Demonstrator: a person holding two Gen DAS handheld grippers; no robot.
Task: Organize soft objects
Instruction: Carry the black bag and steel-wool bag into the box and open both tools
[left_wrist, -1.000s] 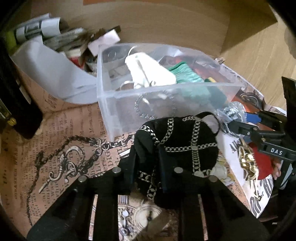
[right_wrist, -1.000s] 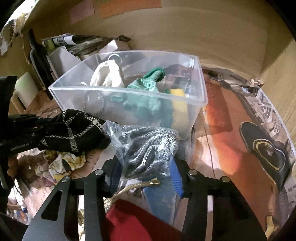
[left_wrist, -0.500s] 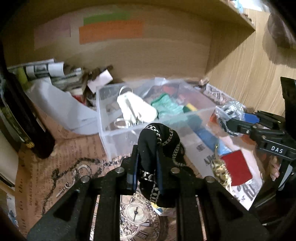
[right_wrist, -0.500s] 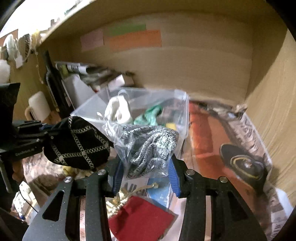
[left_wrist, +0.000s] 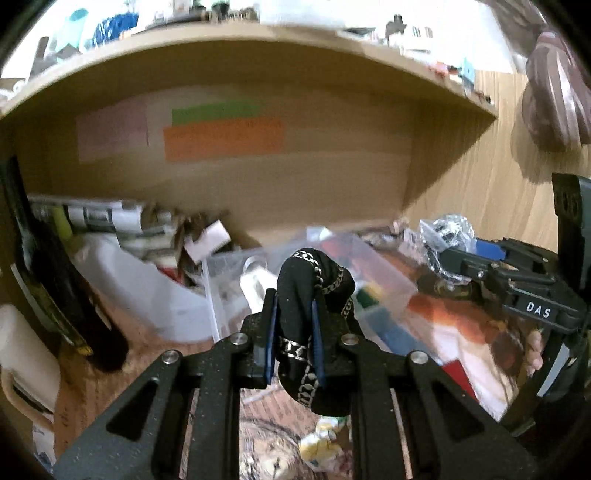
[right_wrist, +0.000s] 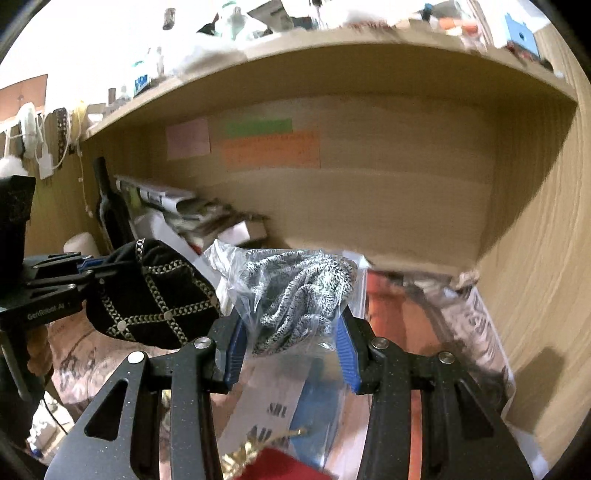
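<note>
My left gripper is shut on a black cloth with a chain pattern, held in the air above the desk; the cloth also shows in the right wrist view. My right gripper is shut on a clear bag of grey-white knit fabric, also lifted; the bag shows in the left wrist view. A clear plastic bin with soft items sits below and beyond both grippers; in the right wrist view the bag hides most of it.
A wooden shelf back wall with coloured notes stands behind. Rolled papers, a dark bottle and a white mug are at the left. A wooden side wall closes the right. Red cloth and yellowish cloth lie below.
Both grippers have risen and tilted upward with their loads. The bin has dropped low in both views and the shelf now fills the upper part.
</note>
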